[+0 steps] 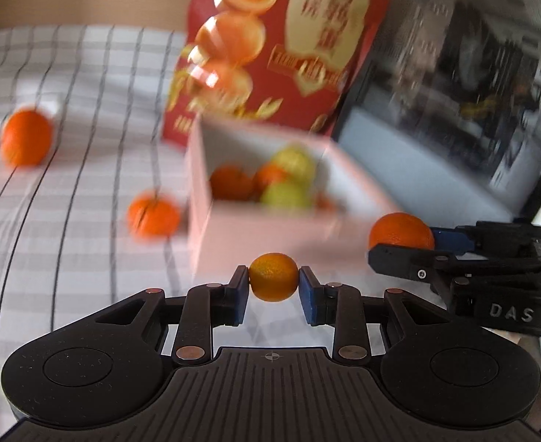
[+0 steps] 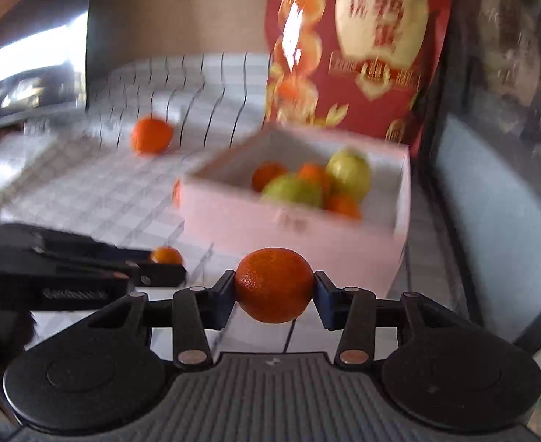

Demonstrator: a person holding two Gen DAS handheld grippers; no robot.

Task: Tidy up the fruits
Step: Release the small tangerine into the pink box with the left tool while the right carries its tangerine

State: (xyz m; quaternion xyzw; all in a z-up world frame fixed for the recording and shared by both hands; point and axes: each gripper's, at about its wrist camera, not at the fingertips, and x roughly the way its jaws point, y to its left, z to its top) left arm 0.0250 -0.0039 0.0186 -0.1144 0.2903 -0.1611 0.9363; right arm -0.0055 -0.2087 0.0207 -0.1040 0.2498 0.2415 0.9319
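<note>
My left gripper [image 1: 274, 283] is shut on a small orange [image 1: 273, 280], held in front of the white box [image 1: 233, 235]. My right gripper [image 2: 274, 287] is shut on a larger orange [image 2: 274, 284]; it shows at the right of the left wrist view [image 1: 399, 246] with its orange [image 1: 401, 230]. The white box [image 2: 233, 206] holds several oranges [image 2: 268, 174] and two green fruits [image 2: 349, 171]. Two loose oranges lie on the checked cloth at left [image 1: 26, 141] and nearer the box [image 1: 153, 213]. In the right wrist view the left gripper [image 2: 160, 269] holds its orange [image 2: 166, 255].
A red bag printed with oranges [image 1: 270, 48] stands behind the box. A dark glass-fronted appliance [image 1: 454, 103] is to the right. The checked cloth [image 1: 67, 221] covers the table. Another dark appliance [image 2: 38, 70] stands at the far left in the right wrist view.
</note>
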